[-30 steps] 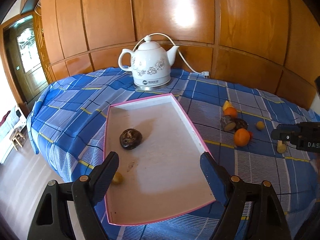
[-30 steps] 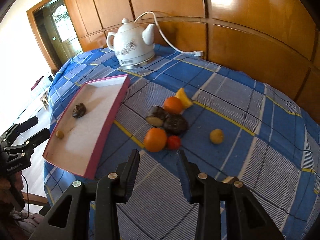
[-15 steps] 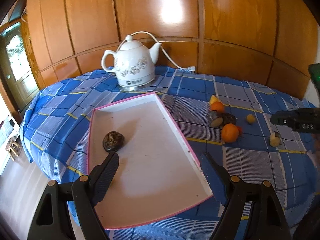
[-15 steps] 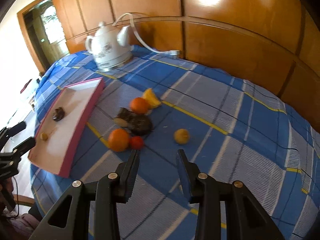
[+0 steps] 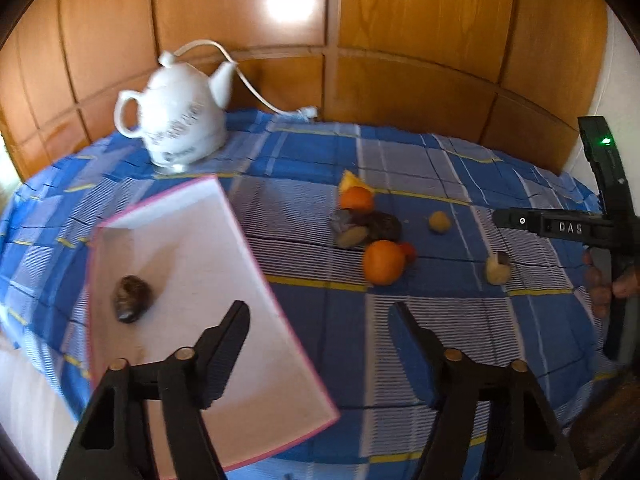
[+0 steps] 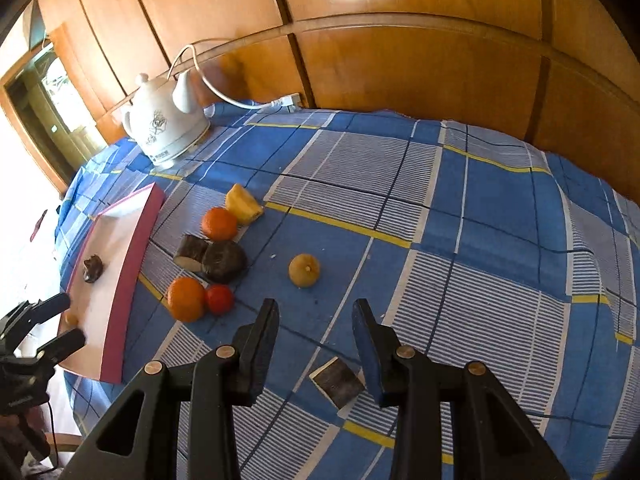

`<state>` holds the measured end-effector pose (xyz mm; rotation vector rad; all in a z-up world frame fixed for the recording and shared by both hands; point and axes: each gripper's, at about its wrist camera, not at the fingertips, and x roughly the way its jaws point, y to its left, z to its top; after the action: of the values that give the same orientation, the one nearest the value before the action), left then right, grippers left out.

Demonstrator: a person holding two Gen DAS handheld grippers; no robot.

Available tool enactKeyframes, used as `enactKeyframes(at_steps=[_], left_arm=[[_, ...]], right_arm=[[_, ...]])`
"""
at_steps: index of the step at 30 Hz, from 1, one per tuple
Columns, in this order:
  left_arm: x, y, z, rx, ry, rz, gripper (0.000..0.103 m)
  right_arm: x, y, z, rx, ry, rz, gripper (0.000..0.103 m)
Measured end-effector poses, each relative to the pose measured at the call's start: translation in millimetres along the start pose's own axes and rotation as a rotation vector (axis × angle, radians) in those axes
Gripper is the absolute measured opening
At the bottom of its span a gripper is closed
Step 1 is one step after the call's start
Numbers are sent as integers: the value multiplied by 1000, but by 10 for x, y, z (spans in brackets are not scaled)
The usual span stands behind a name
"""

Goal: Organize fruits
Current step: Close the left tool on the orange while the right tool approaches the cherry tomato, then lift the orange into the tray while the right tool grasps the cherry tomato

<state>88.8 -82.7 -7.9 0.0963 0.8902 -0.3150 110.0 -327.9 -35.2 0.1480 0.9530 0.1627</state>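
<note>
A pink-rimmed white tray [image 5: 192,240] [image 6: 116,236] holds a dark fruit [image 5: 130,298] and a small yellow one [image 6: 72,319]. On the blue checked cloth lie two oranges [image 6: 186,298] [image 6: 219,223], a red fruit [image 6: 219,299], dark cut pieces [image 6: 224,260], a yellow wedge [image 6: 242,203] and a round yellow fruit [image 6: 304,270]. My left gripper [image 5: 318,312] hovers over the tray's right rim, its jaws closing on nothing. My right gripper [image 6: 315,306] is narrowly open and empty above a dark-skinned cut piece [image 6: 338,386] lying on the cloth.
A white kettle [image 5: 180,120] with its cord stands at the back of the table against the wooden wall panels [image 5: 400,40]. The table's near edge runs just below both grippers. A hand [image 5: 600,280] grips the right gripper's handle at the right.
Both views have swung to the right, so the tray slid left and the loose fruit came closer. The left jaws have narrowed. The cut piece now shows under the right fingers.
</note>
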Motion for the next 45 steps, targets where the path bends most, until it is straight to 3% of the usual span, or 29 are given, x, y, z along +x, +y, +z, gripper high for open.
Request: enactKeyframes(at_steps=[4,18,20,21,22,27,33,40,45], left_arm=[[211,-138,105,-12,42,-53,57],[1041,-287,379,-112,130,-99,61],[1116,-273,350,-117,143,-123,57],[1153,-259,322,-121,152,-146,45],[1142,-249,302,-132,143,-174,41],[973,-274,193,-105,121,-195,39],[607,-466,-28,4,58,-212,39],[481,-659,-389,121,31,-184,39],[541,-661,-468,105,39,-183,39]], right_arm=[[-15,23,7,-1,-3,18,38],[-31,-30,67,40,-9,37,38],[-24,-16,68,33,-6,37,38],[-24,-20,71,32,-8,36,38],[-29,-33,74,37,-12,30,38],[-106,-251,110,124,-50,13,38],[-135,-508,114,237,-62,-5,38],[-41,-415,79,201,-21,21,38],[32,-339,40,166,6,27,38]])
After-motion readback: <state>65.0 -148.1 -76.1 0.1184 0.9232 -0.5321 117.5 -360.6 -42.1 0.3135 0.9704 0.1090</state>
